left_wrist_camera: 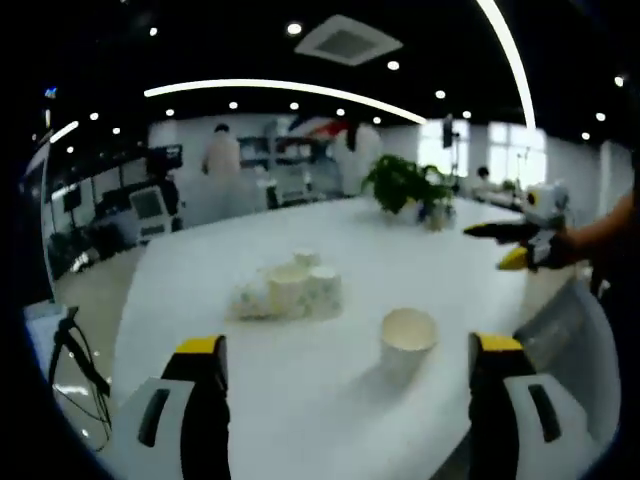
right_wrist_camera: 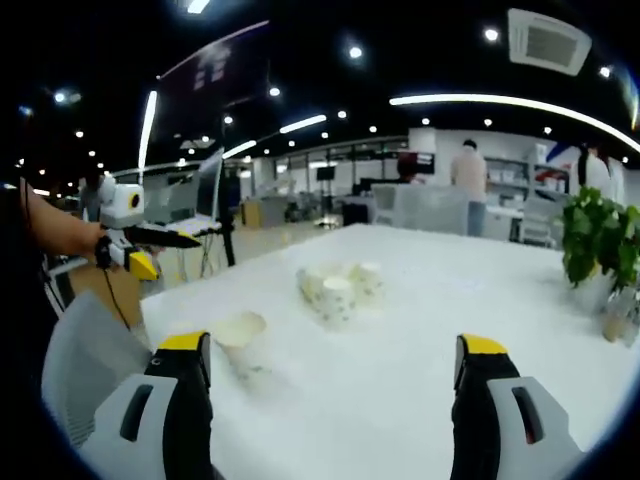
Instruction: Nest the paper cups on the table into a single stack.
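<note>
Several white paper cups stand bunched together in the middle of the white table; one at the bunch's left edge looks tipped on its side. A single upright cup stands apart, nearer to me. My left gripper is open above the near table edge, short of that cup, with nothing between its jaws. In the right gripper view the bunch lies ahead and the single cup sits left of it. My right gripper is open and holds nothing. Each gripper also appears in the other's view, right and left.
A potted plant stands near the far table edge. A grey chair back sits at the table's side beside a person's forearm. People and desks fill the room behind.
</note>
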{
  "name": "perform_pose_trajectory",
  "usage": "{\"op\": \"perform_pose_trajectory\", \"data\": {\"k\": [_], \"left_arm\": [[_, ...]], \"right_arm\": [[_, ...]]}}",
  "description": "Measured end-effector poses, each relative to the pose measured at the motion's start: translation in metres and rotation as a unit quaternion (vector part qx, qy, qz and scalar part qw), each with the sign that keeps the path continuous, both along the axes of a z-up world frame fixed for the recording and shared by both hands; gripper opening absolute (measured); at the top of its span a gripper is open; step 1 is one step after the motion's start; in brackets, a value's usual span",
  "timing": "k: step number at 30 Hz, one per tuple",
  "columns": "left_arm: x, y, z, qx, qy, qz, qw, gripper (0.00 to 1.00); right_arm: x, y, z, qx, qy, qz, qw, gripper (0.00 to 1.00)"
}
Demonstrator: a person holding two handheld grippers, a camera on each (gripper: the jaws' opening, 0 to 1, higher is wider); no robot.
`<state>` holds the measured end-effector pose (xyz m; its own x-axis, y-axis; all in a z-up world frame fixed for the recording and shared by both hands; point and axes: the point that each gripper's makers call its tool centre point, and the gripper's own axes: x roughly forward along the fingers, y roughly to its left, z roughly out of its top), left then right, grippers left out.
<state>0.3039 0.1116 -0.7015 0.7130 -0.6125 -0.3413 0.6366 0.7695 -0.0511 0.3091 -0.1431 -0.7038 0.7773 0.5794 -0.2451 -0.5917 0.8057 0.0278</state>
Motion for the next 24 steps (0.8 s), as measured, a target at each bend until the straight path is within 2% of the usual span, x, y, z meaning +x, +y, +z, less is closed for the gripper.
{"op": "perform_pose_trajectory", "data": {"k": [5, 7, 10, 13, 16, 24], "left_arm": [[-0.005, 0.002, -0.003, -0.004, -0.006, 0.013, 0.9999, 0.99], [-0.006, 0.002, -0.002, -0.001, -0.018, 0.017, 0.9997, 0.99], [-0.010, 0.000, -0.001, -0.012, -0.024, 0.025, 0.9993, 0.99], [-0.015, -0.004, 0.002, -0.029, -0.050, 0.028, 0.9979, 0.99], [-0.017, -0.003, -0.004, -0.056, -0.027, 0.043, 0.9972, 0.99], [-0.021, -0.010, -0.006, -0.047, -0.037, 0.035, 0.9976, 0.99]], "right_arm": [[-0.001, -0.001, -0.002, -0.006, -0.006, 0.002, 1.0000, 1.00], [-0.002, -0.002, -0.003, -0.006, -0.005, 0.002, 1.0000, 1.00], [-0.002, -0.002, -0.004, -0.006, -0.005, 0.004, 1.0000, 1.00], [-0.003, -0.003, -0.004, -0.005, -0.005, 0.004, 1.0000, 1.00], [-0.004, -0.004, -0.004, -0.003, -0.004, 0.002, 1.0000, 1.00], [-0.006, -0.005, -0.007, -0.006, -0.001, 0.004, 1.0000, 1.00]]}}
